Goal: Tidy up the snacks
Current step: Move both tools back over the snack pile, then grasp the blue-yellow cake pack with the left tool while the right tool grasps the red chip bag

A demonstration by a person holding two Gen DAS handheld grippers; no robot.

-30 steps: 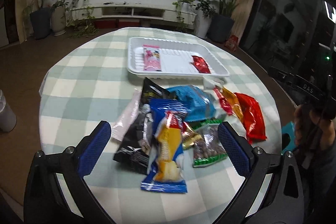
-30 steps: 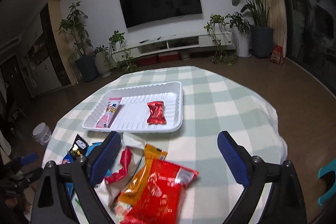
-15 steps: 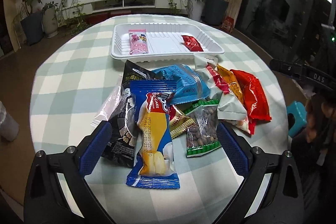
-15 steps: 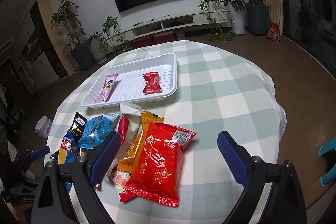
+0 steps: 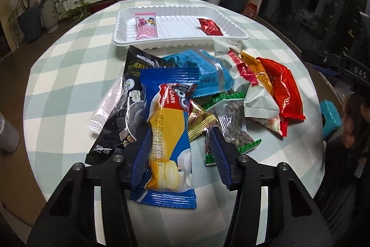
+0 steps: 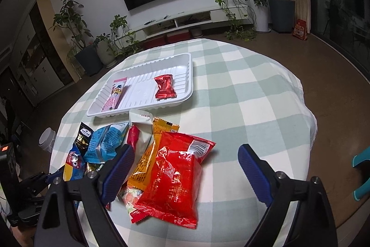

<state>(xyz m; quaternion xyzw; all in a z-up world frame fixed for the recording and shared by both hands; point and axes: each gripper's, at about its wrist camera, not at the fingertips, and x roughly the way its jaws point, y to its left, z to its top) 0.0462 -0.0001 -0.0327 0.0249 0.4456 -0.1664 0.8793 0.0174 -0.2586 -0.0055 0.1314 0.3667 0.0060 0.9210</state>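
A pile of snack packets lies on a round checked table. My left gripper [image 5: 179, 161] has its blue pads closed against the sides of the blue and yellow cake packet [image 5: 167, 126] at the pile's near end. My right gripper [image 6: 185, 171] is open, with the big red packet [image 6: 175, 179] between its pads. A white tray [image 5: 175, 42] beyond the pile holds a pink packet [image 5: 146, 24] and a small red packet [image 5: 210, 26]. The tray also shows in the right wrist view [image 6: 136, 94].
The pile also holds a black packet [image 5: 124, 108], a light blue packet [image 5: 203, 73], a green-edged nut packet [image 5: 233, 122], a red packet [image 5: 283, 87] and an orange packet [image 6: 150, 154]. A teal stool [image 5: 329, 117] stands off the table's right edge.
My left gripper has moved forward onto the pile and its pads have closed from wide open onto the blue and yellow cake packet. My right gripper has come closer over the red packet, still open.
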